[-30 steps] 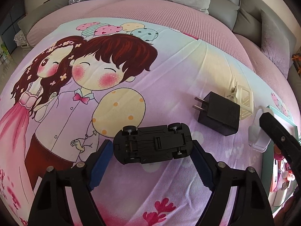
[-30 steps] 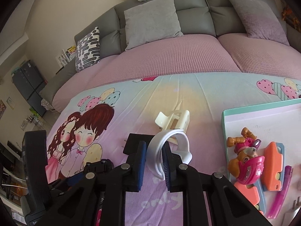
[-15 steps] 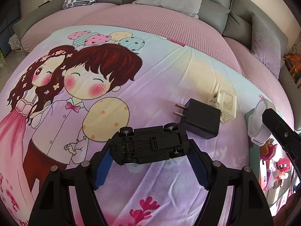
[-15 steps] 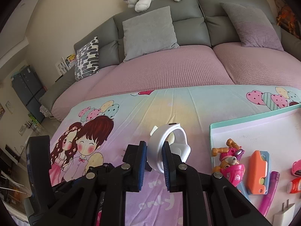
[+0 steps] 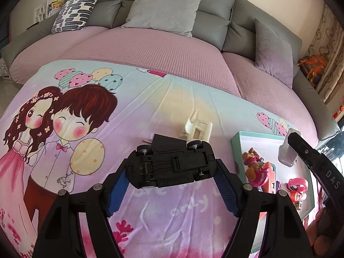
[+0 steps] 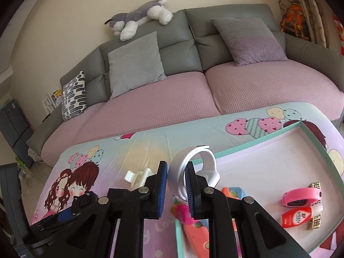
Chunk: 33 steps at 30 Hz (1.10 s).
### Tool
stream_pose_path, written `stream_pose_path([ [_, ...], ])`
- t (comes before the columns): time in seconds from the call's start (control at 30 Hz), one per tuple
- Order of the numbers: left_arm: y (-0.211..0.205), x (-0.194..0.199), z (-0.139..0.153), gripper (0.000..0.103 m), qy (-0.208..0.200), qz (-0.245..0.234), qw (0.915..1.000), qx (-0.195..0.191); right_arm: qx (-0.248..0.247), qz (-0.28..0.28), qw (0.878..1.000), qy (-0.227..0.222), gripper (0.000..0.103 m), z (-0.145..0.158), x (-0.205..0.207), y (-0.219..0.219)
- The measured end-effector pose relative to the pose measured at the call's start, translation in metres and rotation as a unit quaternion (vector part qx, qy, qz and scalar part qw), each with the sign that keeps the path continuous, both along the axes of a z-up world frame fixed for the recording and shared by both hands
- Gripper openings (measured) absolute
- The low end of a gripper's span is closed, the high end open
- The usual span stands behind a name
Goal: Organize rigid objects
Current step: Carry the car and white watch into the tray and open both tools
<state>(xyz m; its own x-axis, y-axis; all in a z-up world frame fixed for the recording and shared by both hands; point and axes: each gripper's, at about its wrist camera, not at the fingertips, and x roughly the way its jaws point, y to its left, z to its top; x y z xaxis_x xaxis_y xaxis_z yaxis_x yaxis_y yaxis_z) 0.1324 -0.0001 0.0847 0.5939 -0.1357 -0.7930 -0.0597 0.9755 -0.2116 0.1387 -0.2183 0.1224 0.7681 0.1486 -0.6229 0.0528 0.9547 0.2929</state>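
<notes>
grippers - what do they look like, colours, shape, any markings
Both are black plastic. The left gripper has two angled arms with triangular cut-outs, silver round bolts and ribbed blue pads. The right gripper is built alike; its side shows white letters "DAS" in the left view.

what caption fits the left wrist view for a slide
Left gripper carries an upside-down black toy car above the cartoon bedsheet.
</notes>
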Motion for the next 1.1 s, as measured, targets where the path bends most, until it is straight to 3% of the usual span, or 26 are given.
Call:
stream_pose_path([
  [0.27, -0.049, 0.003, 0.007, 0.077, -0.002, -0.050, 0.9987, 0.005, -0.002, -0.059, 0.998, 0.007, 0.018, -0.002, -0.009, -0.053],
  [0.53, -0.110, 0.002, 0.009, 0.077, -0.006, -0.114, 0.9927, 0.040, -0.026, -0.102, 0.994, 0.019, 0.018, -0.009, -0.014, -0.092],
  [1.1, -0.192, 0.005, -0.008, 0.077, -0.005, -0.188, 0.9771, 0.101, -0.025, -0.144, 0.989, 0.019, 0.019, -0.021, -0.019, -0.129],
])
